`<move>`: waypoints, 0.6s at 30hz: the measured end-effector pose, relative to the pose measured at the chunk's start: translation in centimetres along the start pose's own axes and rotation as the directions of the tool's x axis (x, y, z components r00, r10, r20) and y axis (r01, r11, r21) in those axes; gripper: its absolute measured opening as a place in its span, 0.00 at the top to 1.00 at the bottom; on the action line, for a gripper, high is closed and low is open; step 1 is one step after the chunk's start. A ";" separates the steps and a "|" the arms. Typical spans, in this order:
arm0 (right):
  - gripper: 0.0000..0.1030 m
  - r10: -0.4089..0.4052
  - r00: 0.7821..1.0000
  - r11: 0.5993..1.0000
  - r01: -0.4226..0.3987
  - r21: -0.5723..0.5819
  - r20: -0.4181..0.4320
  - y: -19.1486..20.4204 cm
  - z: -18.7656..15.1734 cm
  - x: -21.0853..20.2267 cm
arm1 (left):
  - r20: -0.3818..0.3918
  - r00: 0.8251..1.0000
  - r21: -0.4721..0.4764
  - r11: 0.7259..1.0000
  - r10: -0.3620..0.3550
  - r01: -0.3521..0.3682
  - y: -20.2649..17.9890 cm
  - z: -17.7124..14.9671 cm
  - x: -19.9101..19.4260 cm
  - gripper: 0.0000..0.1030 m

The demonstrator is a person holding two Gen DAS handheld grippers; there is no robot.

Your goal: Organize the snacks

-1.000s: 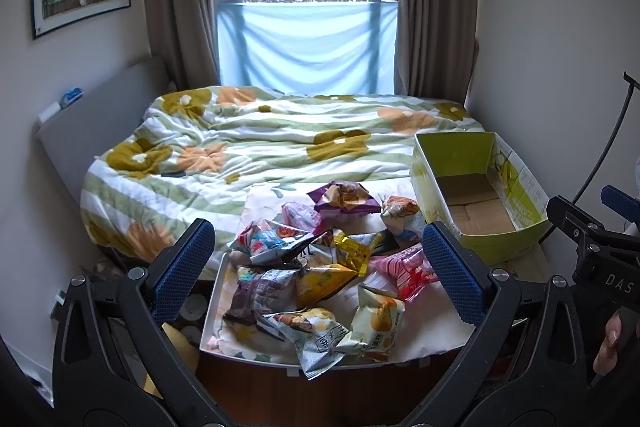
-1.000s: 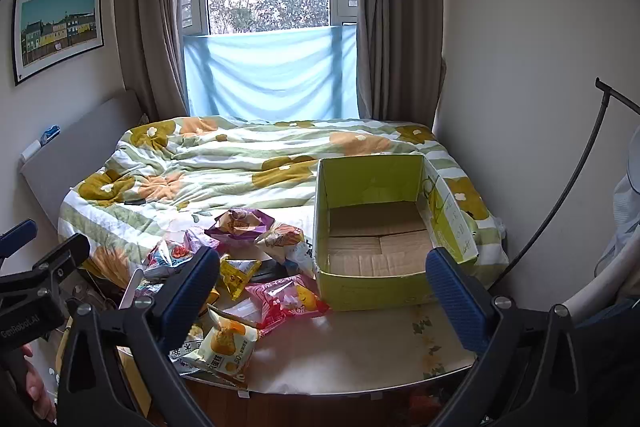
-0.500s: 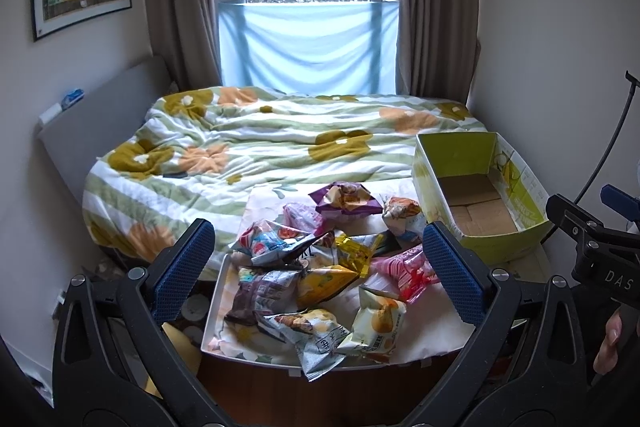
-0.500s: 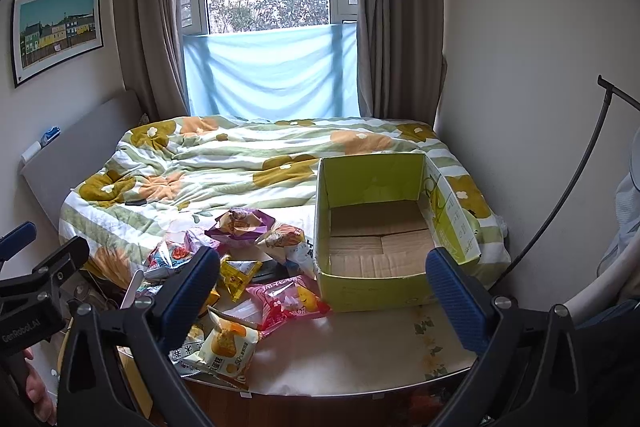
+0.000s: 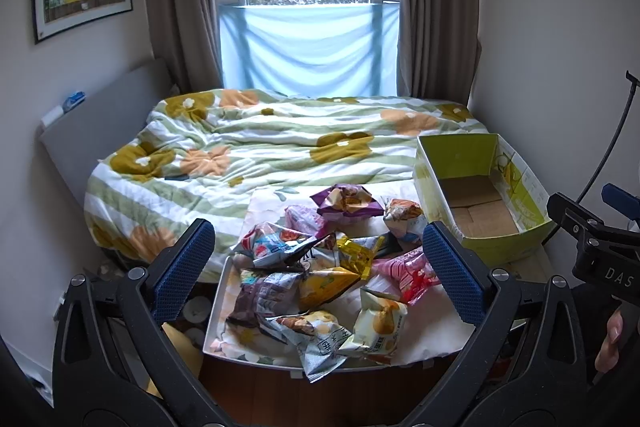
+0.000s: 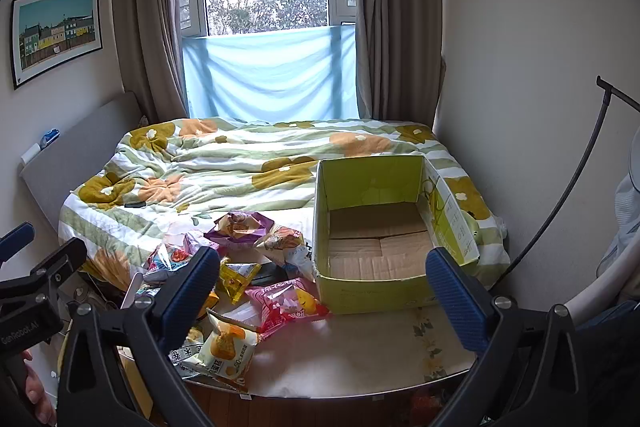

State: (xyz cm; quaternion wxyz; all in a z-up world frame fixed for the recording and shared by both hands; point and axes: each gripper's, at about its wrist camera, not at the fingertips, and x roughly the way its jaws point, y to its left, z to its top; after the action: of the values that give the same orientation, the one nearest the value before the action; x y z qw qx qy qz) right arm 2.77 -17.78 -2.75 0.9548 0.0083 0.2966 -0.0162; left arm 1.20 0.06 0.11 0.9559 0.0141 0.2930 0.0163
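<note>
A pile of several snack bags [image 5: 320,279] lies on a white floral tray [image 5: 218,311] at the foot of the bed, also in the right wrist view [image 6: 240,267]. A purple bag [image 5: 346,203] sits at the back, a pink bag [image 6: 286,301] near the box. An empty green cardboard box [image 6: 376,227] stands to the right of the pile, also in the left wrist view [image 5: 480,195]. My left gripper [image 5: 318,267] is open and empty, held in front of the pile. My right gripper [image 6: 320,291] is open and empty, before the box.
The bed with a green and orange flowered quilt [image 5: 280,147] fills the room behind the tray. A grey headboard [image 5: 100,123] is at left, a wall at right. A black curved cable [image 6: 560,195] runs down beside the box. Wooden floor shows below the tray.
</note>
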 end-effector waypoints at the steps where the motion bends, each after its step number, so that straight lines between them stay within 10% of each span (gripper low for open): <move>1: 0.00 0.000 1.000 1.000 0.000 0.000 0.001 -0.1 -0.1 0.0 | -0.001 1.000 0.000 1.000 0.000 0.000 -0.1 0.0 0.0 0.01; 18: 0.00 0.004 1.000 1.000 -0.004 0.007 -0.001 -0.3 -0.1 -0.1 | -0.004 1.000 0.000 1.000 0.001 -0.001 -0.1 0.0 0.0 0.01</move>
State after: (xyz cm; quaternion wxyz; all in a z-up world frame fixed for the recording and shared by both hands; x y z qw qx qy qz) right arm 2.65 -18.03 -2.75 0.9546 0.0121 0.2972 -0.0152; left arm 1.17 -0.09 0.14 0.9553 0.0141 0.2949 0.0167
